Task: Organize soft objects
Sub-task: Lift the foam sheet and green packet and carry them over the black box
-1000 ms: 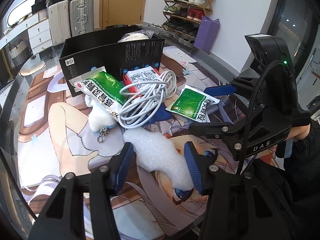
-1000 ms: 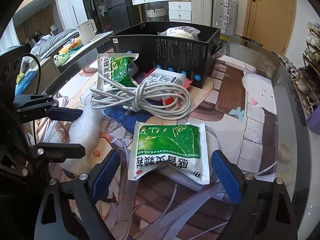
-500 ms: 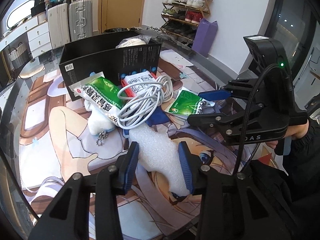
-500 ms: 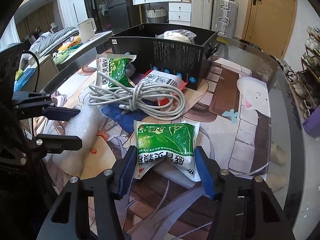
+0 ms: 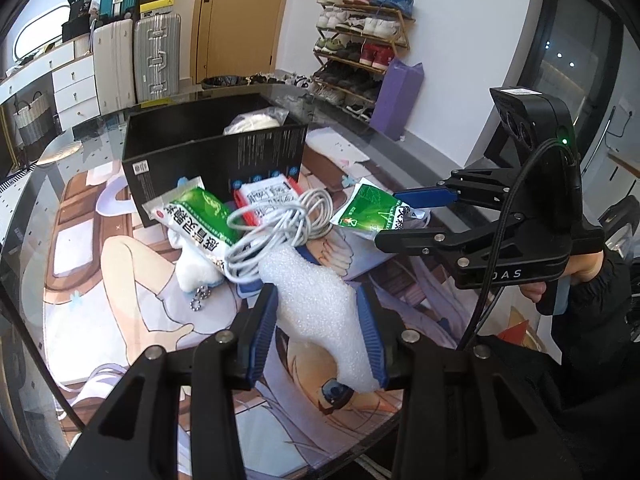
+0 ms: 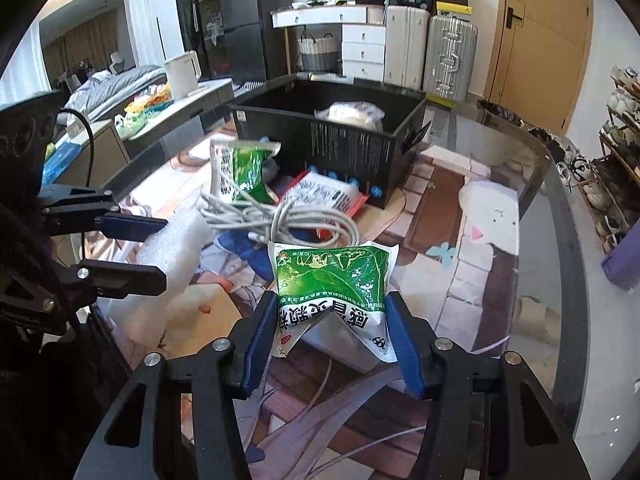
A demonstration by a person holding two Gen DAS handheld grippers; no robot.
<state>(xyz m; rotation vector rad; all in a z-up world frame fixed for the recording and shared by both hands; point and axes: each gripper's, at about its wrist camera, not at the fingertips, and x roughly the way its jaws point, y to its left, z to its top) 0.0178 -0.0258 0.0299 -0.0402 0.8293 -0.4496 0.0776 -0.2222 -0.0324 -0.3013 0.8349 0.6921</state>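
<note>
**Both grippers loaded, most of the pile still out on the tabletop**

Left wrist view first: the left gripper (image 5: 316, 328) is clamped on the white foam piece (image 5: 316, 300), blue pads pressed into its sides, the foam sticking out toward the heap. Over on the right, the right gripper (image 5: 416, 216) pinches a green sachet (image 5: 370, 210), lifted at its near end. The black box (image 5: 208, 152) stands at the far side with just one bagged white bundle (image 5: 256, 122) showing inside. In front of it, not yet sorted: a second green sachet (image 5: 196, 216), a red-edged white packet (image 5: 266, 196), the coiled grey cable (image 5: 280, 228) draped over them, and a small white plush with a bead chain (image 5: 196, 276).

Now the right wrist view: jaws have just been closing, and there it is, the sachet (image 6: 332, 280) squeezed between the pads and buckling up in the middle, a firm hold on a soft pack. To the left, the left gripper (image 6: 128, 248) holds its foam (image 6: 172, 248). Beyond, the box (image 6: 332, 148) waits, the cable (image 6: 276, 216) and other packets lying just in front of its near wall.

My call: early going. One item boxed, two in hand, four or so left.
</note>
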